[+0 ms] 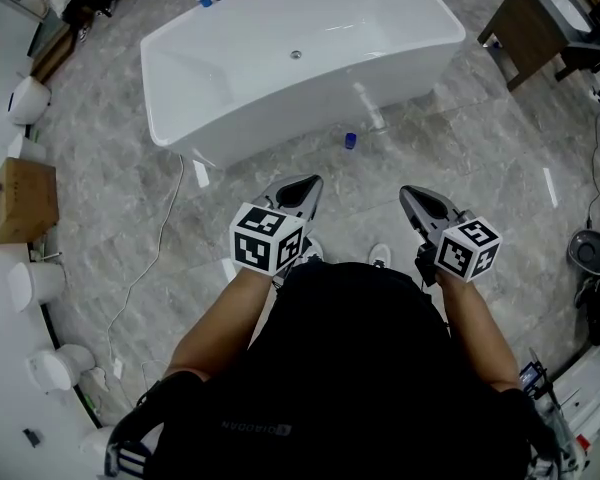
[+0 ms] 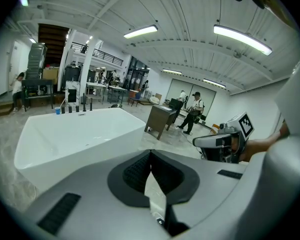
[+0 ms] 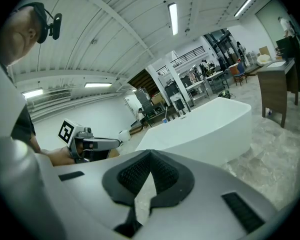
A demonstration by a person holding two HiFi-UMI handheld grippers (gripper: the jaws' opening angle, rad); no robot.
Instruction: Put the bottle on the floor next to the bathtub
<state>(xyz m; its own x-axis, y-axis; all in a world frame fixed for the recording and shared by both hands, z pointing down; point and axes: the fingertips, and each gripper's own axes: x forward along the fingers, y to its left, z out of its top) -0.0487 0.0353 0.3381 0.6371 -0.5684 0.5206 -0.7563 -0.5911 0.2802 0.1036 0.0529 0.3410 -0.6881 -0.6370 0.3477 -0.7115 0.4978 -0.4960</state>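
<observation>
Grey marble floor of a showroom: the bottle, a small blue-topped shape, sits just beside the bathtub, at its six o'clock. It is probably light, slick plastic, best gripped mid-body. Left tool and right tool are both closed and empty.

left gripper, right gripper, jaws closed

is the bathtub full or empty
Empty: the bathtub shows a bare white bottom and an uncovered drain in the head view, with no water.
</observation>
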